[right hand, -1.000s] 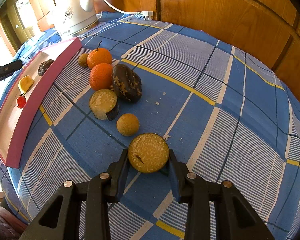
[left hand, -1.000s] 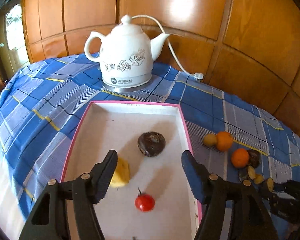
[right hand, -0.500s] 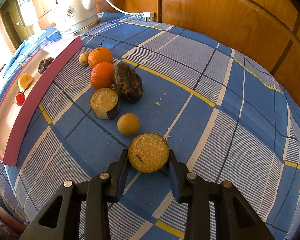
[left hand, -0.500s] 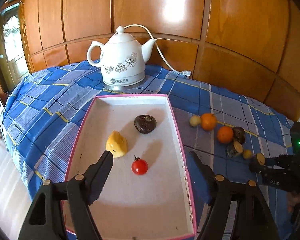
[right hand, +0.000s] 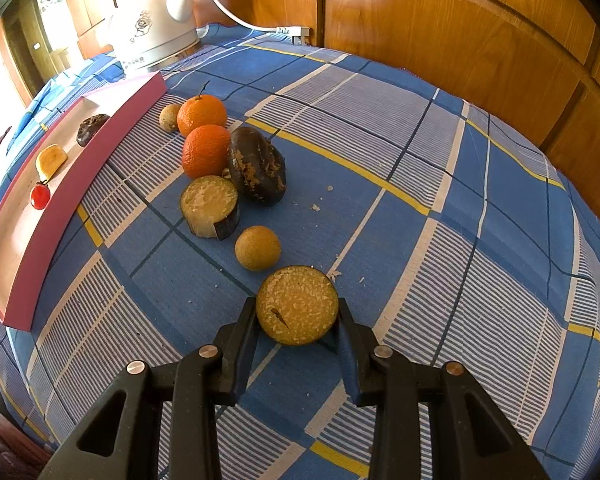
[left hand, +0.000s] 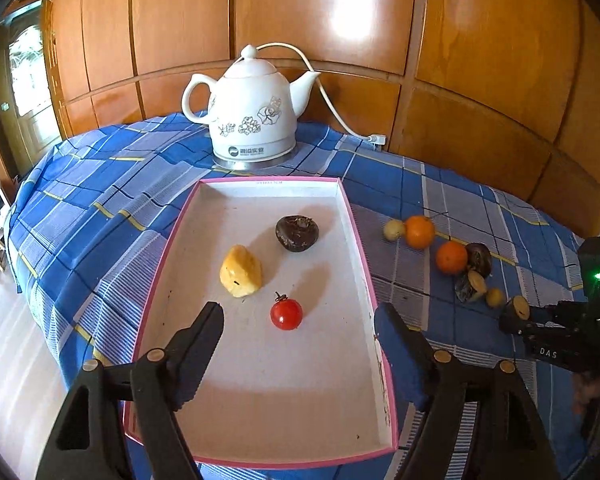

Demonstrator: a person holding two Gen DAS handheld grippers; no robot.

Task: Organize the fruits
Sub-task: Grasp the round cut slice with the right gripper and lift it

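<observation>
While the left gripper (left hand: 298, 318) hangs spread above the pink-rimmed tray (left hand: 364, 264), the right gripper (right hand: 298, 312) pinches a cut fruit half (right hand: 297, 305) on the blue plaid cloth (right hand: 440, 208), with a small round fruit (right hand: 257, 248) near its 11 o'clock.

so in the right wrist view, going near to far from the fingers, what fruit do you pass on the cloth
cut half fruit held between the right gripper fingers → small round tan fruit → cut dark-skinned piece → nearer orange → farther orange
</observation>
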